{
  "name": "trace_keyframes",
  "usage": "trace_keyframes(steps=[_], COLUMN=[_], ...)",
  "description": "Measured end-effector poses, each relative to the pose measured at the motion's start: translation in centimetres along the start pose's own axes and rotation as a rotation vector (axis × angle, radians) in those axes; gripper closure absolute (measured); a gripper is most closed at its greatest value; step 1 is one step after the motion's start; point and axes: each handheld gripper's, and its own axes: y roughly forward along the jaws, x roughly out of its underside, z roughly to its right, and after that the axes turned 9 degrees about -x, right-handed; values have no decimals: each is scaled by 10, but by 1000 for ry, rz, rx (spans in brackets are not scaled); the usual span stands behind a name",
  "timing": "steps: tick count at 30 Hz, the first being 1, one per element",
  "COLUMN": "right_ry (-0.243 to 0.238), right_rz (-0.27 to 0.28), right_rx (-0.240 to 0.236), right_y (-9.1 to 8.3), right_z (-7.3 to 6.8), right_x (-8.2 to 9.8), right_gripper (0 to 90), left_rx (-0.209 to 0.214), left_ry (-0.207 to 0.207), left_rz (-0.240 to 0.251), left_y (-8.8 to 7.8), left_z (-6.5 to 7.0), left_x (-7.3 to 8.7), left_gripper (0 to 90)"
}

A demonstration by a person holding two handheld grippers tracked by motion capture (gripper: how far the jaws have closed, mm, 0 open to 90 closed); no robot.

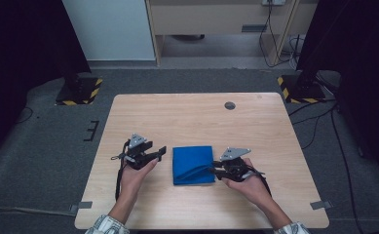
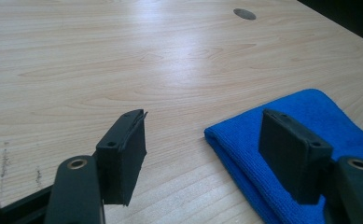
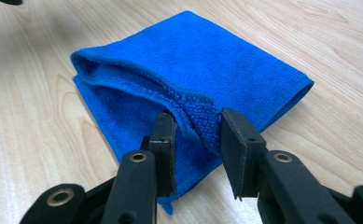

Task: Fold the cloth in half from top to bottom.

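Folding looks mostly done here, I'd say. The blue cloth [image 1: 193, 165] sits as a neat folded square on the counter [image 1: 197, 117], between the two hands near the front edge. The right gripper [image 3: 195, 135] is at the cloth's right side with a fluffy top-layer edge bunched between its jaws, but the pads aren't pressing it, so it's loose rather than pinched. The left gripper [image 2: 202, 154] hangs wide apart with nothing in it, just beside the cloth's left edge. What's left, my guess: that lifted flap needs laying flat, maybe a final smoothing.
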Motion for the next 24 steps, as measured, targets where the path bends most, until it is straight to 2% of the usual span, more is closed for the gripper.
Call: trace_keyframes(steps=[4,9,18,24], right_ry=[4,23,34,57], right_rz=[11,13,23,31], right_rx=[-7,-5,47,66], right_y=[-4,-9,-12,-8], right_z=[-3,-4,-1,4], right_x=[1,3,2,-1], right_gripper=[635,547,414,361], left_rx=[-3,-10,-21,-6], left_ry=[0,-2,4,-9], left_rz=[3,10,7,9], left_y=[0,-2,-2,-2], left_z=[0,-2,-4,-5], left_x=[0,0,0,0], left_gripper=[317,317,311,304])
